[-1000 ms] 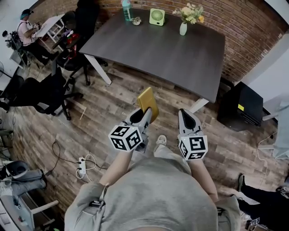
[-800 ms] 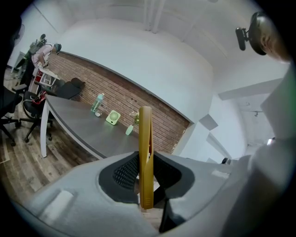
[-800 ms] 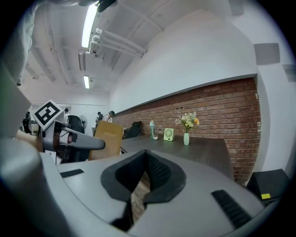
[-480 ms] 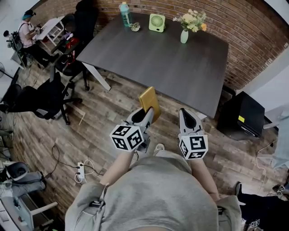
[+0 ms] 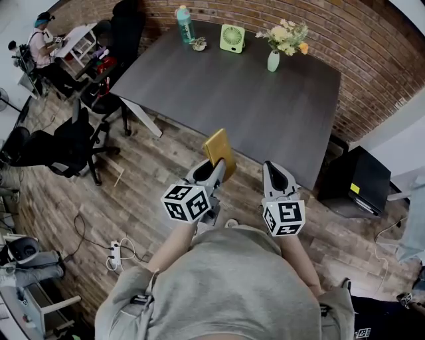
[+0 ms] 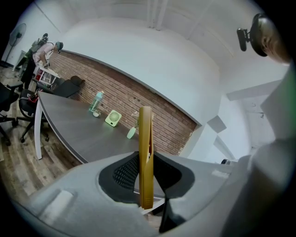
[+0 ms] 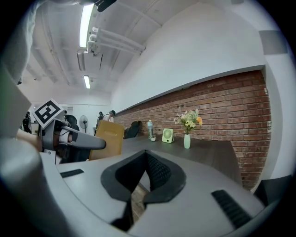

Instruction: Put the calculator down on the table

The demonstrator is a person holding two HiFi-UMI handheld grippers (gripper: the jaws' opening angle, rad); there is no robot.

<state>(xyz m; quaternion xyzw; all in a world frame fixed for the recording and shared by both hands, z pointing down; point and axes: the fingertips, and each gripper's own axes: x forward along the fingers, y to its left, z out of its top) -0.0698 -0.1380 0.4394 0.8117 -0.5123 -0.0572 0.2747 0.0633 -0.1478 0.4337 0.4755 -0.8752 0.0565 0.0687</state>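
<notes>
A flat yellow calculator (image 5: 218, 149) stands on edge between the jaws of my left gripper (image 5: 216, 167), which is shut on it. In the left gripper view the calculator (image 6: 145, 148) rises upright between the black pads, in front of the dark grey table (image 6: 78, 132). It hangs over the wooden floor, just short of the table's (image 5: 226, 89) near edge. My right gripper (image 5: 274, 170) is level beside it, shut with nothing in it. In the right gripper view its tips (image 7: 146, 153) meet, and the calculator (image 7: 107, 139) shows to the left.
At the table's far edge stand a water bottle (image 5: 184, 16), a green fan (image 5: 232, 38) and a vase of flowers (image 5: 273, 58). Office chairs (image 5: 66, 143) are at the left, a black cabinet (image 5: 355, 182) at the right, a power strip (image 5: 113, 251) on the floor.
Both grippers have come nearer to the table's near edge, side by side. The calculator stays held the same way in the left gripper.
</notes>
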